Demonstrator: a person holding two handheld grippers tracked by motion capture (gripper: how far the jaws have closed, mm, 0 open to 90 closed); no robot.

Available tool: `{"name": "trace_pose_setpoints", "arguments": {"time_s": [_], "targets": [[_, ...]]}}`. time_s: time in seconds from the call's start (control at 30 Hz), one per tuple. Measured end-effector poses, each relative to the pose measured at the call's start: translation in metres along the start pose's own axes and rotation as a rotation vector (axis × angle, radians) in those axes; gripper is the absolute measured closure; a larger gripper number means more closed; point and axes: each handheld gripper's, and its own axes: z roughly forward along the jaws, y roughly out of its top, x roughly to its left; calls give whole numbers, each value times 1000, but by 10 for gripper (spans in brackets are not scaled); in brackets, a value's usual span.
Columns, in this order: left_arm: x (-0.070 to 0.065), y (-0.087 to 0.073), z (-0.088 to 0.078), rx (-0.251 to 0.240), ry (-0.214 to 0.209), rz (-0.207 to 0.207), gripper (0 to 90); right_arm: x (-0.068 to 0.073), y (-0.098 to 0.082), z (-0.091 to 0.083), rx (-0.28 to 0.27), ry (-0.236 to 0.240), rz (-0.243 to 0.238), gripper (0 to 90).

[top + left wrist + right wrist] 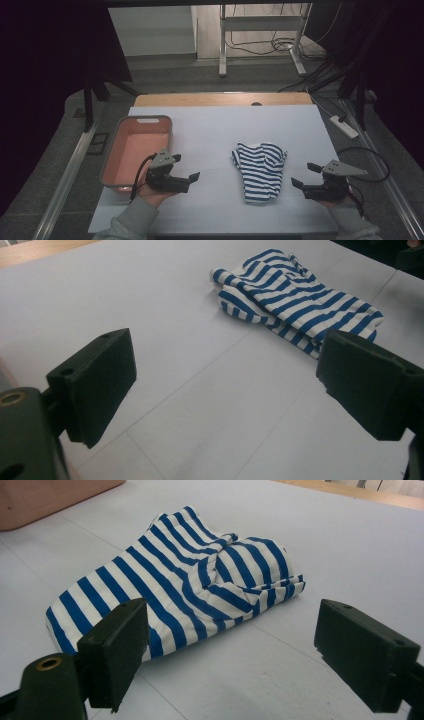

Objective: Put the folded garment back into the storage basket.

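Two grippers wait on either side of one striped cloth (261, 171), a blue-and-white garment that lies loosely folded on the white table cover (210, 135), a little right of the middle and nearer to the person than to the far edge. To the left stands a pink bin (131, 151), empty as far as I can see, and probably the cloth must go there or be folded better first.

To do this step well, I think each gripper should come in low and take an edge or a corner where the fabric is doubled, not the flat middle. The jaws must close on cloth alone and not scrape the cover. Both sides should lift together, so that the folds do not fall open and a hanging part does not drag.

The left gripper (186, 179) has its jaws wide apart and holds nothing; it hangs near the right rim of the bin, well apart from the cloth. The right gripper (306, 176) is spread as wide, also with nothing between its jaws, near the right side of the cloth but not touching it.
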Motion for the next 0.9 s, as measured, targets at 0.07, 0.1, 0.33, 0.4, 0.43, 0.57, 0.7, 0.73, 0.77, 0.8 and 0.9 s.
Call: {"name": "trace_pose_setpoints", "arguments": {"time_s": [0.07,0.1,0.33,0.4,0.43,0.57,0.7,0.73,0.77,0.8,0.9], "targets": [[-1,3,5,8,-2,0,92,0,0,0,0,-2,0,152],[-1,4,7,12,-5,-1,92,0,0,0,0,-2,0,152],[-3,13,20,20,-25,-6,91,-1,0,0,2,-3,1,151],[-3,14,21,21,-27,-4,91,-1,-1,0,4,-3,0,151],[-3,15,23,23,-29,-5,91,-1,0,0,4,-3,0,151],[-5,19,28,23,-39,-3,92,-1,-1,0,5,-5,2,151],[-6,23,35,31,-46,3,92,-1,-1,0,4,-7,2,151],[-6,24,37,34,-47,4,92,-1,-1,0,4,-6,4,151],[-7,24,39,36,-48,4,92,-1,-1,0,4,-6,4,151],[-7,25,41,40,-49,6,92,-1,-1,0,5,-7,4,152],[-10,28,48,49,-53,15,92,-2,-1,0,6,-7,3,152]]}}
